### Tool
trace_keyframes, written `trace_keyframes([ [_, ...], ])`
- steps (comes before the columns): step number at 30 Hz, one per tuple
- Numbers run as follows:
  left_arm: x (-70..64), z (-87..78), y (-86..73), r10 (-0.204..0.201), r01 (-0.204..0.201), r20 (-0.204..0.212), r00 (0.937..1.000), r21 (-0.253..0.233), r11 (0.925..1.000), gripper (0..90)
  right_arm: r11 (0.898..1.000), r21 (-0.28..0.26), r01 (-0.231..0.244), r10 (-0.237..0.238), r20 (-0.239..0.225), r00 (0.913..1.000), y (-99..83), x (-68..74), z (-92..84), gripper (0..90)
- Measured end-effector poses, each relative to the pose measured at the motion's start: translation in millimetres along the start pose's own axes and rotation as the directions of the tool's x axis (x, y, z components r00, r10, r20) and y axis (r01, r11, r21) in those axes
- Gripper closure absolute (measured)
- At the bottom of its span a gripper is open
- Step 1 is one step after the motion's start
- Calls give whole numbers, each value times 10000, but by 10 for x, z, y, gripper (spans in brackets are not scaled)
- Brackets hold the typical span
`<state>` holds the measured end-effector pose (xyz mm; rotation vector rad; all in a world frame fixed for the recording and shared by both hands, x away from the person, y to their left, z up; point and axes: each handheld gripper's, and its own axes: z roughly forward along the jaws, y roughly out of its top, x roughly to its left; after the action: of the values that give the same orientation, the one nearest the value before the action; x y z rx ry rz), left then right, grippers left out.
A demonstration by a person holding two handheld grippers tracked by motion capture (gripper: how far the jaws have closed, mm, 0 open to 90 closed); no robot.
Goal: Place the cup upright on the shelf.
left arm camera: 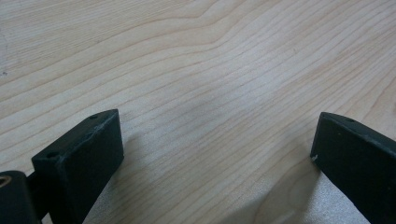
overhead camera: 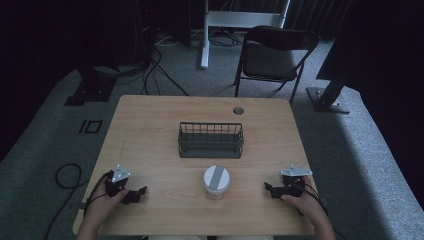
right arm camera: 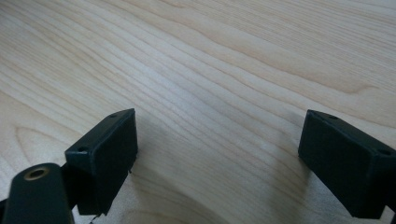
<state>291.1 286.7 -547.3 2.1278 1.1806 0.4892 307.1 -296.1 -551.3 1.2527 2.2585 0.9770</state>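
A white cup with a grey-striped lid point(overhead camera: 216, 181) stands near the front middle of the wooden table point(overhead camera: 150, 130). Behind it sits a dark wire basket point(overhead camera: 211, 140). My left gripper point(overhead camera: 136, 195) rests on the table at the front left, held by a hand, open with nothing between its jaws; in the left gripper view its gripper point(left arm camera: 217, 140) shows bare wood between the jaws. My right gripper point(overhead camera: 270, 190) rests at the front right, also open and empty, jaws pointing toward the cup; the right gripper view's gripper point(right arm camera: 219, 140) frames only wood grain.
A round cable hole point(overhead camera: 238, 110) lies near the table's far edge. A black folding chair point(overhead camera: 272, 55) stands beyond the table. Cables point(overhead camera: 150, 70) run across the grey carpet, and stand bases sit at far left and far right.
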Motion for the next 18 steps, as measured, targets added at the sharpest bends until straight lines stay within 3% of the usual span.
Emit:
trace_keyframes([
  [18,1,0,1,0,0,-1,10000,10,10000,28,10000,3,-14,14,-3,10000,-15,19,-17,113],
])
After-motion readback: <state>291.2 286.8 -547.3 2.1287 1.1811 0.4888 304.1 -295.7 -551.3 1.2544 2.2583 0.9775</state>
